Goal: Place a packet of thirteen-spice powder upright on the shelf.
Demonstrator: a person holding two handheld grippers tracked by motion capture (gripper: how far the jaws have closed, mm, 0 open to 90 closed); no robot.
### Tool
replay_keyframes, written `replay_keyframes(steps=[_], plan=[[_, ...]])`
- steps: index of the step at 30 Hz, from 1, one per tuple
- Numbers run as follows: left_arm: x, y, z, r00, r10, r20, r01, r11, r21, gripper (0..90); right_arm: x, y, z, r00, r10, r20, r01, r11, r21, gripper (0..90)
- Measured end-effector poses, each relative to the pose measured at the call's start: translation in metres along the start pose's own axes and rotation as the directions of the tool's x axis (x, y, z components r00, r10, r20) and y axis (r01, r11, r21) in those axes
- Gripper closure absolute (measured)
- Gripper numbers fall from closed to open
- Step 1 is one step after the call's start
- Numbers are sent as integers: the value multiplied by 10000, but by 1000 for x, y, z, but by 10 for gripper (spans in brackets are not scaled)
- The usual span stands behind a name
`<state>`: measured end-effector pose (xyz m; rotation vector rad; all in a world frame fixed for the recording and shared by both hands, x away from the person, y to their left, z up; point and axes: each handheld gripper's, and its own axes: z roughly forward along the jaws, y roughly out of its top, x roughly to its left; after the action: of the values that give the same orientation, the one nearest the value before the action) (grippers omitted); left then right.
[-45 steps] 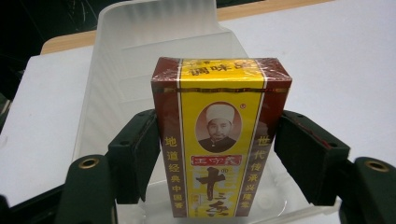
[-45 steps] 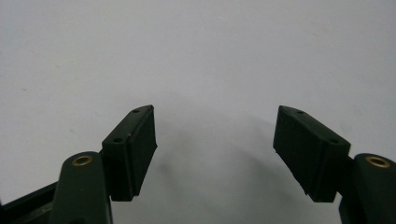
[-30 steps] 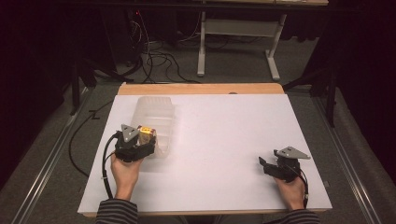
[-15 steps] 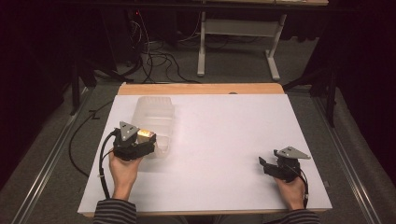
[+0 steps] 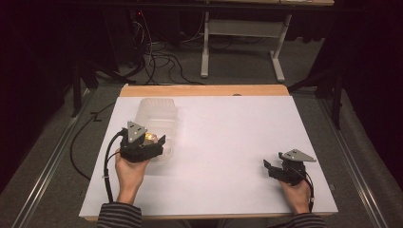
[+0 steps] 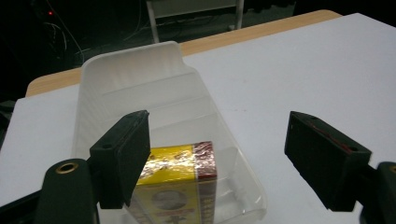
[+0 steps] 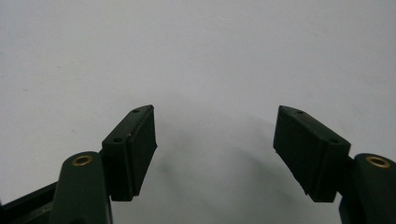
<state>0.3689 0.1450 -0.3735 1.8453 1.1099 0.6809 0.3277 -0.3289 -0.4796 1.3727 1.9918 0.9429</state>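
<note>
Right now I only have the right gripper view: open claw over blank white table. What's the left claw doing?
Observer: The left claw is open at the near end of a clear plastic tray.
Operator: Anything in the tray?
Observer: A yellow and red box stands in its nearest compartment, wrapped in shiny film.
Operator: Is the claw gripping that box?
Observer: No. In the left gripper view one jaw sits beside the box and the other is out over bare table, well apart.
Operator: Where's my right claw relative to all that?
Observer: The right claw is far across the white table, near the person's edge.
</note>
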Motion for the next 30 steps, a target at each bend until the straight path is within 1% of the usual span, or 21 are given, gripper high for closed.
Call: replay_keyframes(steps=[5,9,10,11,16,18,20,21,30], plan=[[-6,2,2,9998,136,168,-136,9999,-10,234,0,0,0,10000,2,-4,-2,10000,-14,303],[-11,3,2,9993,177,340,-173,9998,-128,240,0,0,0,10000,-38,-3,38,10000,-28,304],[-15,4,2,9989,255,386,-249,9995,-169,241,0,0,0,10000,-35,1,35,10000,-30,304],[-15,4,2,9989,255,386,-249,9995,-169,242,0,0,0,10000,-35,1,35,10000,-30,304],[-23,7,4,9973,391,627,-377,9990,-240,245,0,0,0,10000,-35,3,35,10000,-29,304],[-24,7,4,9972,404,637,-389,9990,-237,246,0,0,0,10000,-36,3,36,10000,-31,304],[-26,8,4,9961,356,806,-334,9990,-288,246,0,0,0,10000,-41,4,41,10000,-36,304],[-26,8,4,9961,356,806,-334,9990,-288,247,0,0,0,10000,-36,5,36,10000,-40,303],[-34,10,4,9934,490,1036,-459,9984,-319,249,0,0,0,10000,-48,16,49,10000,-37,304]])
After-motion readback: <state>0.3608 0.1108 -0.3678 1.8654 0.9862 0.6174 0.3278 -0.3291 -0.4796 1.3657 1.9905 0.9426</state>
